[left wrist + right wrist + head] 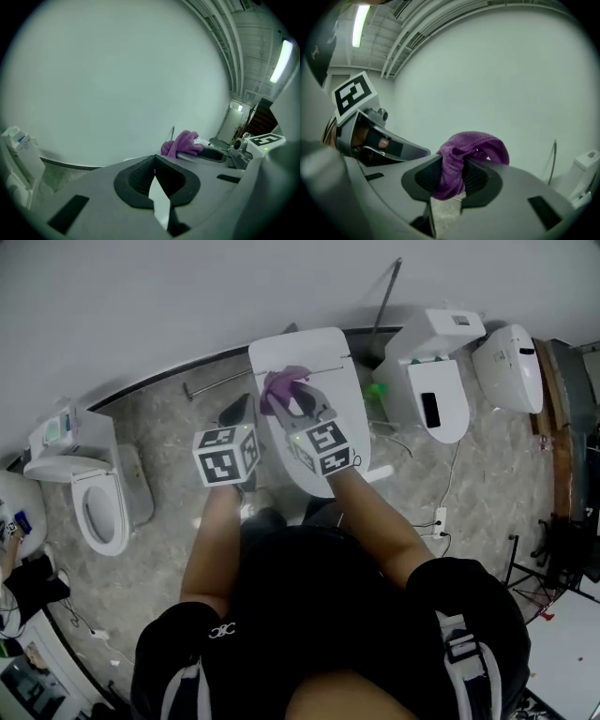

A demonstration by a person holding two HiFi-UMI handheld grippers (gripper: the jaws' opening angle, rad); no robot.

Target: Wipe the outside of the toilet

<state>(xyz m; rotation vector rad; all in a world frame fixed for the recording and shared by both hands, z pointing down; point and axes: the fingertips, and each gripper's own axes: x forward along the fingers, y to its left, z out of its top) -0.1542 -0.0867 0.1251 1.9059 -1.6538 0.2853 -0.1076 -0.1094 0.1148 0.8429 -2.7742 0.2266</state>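
Observation:
A white toilet [328, 357] with its lid down stands against the wall in front of me. My right gripper [291, 399] hangs over the top of it, near the tank, shut on a bunched purple cloth [284, 383]. In the right gripper view the cloth [461, 152] is pinched between the black pads and bulges above the right gripper [452, 176]. My left gripper [234, 412] hovers just left of the toilet, over the floor. Its jaws meet at the tips with nothing between them, as the left gripper view shows of the left gripper [154, 165]. That view also catches the cloth [182, 143] to the right.
Another toilet with an open seat [98, 507] stands at the left. Two more white toilets [436, 381] [511, 367] stand at the right, with a green object [375, 390] between. A cable and socket [439, 519] lie on the grey stone floor. The pale wall is close behind.

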